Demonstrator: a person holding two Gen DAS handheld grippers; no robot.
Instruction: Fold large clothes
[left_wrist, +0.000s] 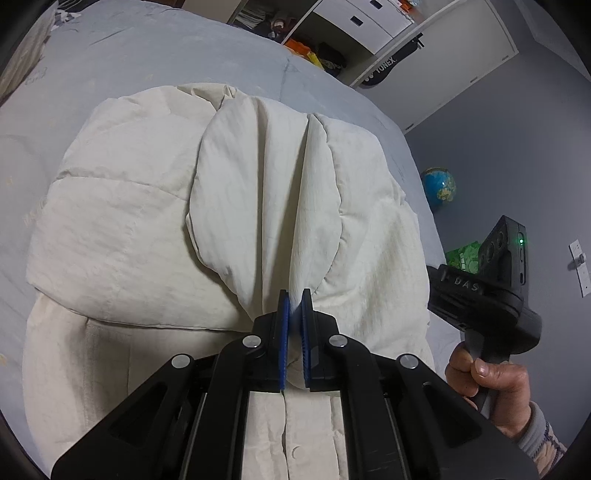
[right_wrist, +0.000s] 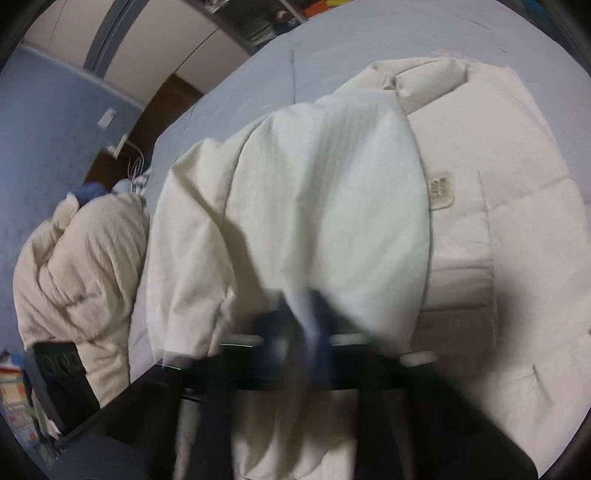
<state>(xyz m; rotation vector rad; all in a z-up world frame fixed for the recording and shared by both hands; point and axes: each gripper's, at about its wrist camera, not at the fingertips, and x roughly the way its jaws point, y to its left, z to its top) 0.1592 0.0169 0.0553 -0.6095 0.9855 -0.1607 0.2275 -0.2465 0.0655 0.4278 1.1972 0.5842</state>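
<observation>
Closest to my left camera, the left gripper has its blue pads pressed together on a gathered fold of the cream puffer jacket, the cloth rising out of the pinch in long creases. Just to the right in that view, a hand in a grey cuff grips the handle of the right gripper, whose black body carries a small green light. From my right camera the picture is smeared by motion, yet I can make out that gripper's blue fingers drawn together with a white fold of the same jacket between them, so I read it as pinching the cloth. Beyond both pinches the jacket spreads across the pale blue bedspread, quilted panels flat, one part lifted and draped over the rest, a small sewn label showing on the chest in the right view. Past the bed's left edge, as my right camera sees it, a second cream quilted garment lies heaped on the floor against the blue wall. Farther off in the left view, a globe stands on the floor near the bed's side, and white cabinets line the far wall with a dark racket bag leaning beside them.
</observation>
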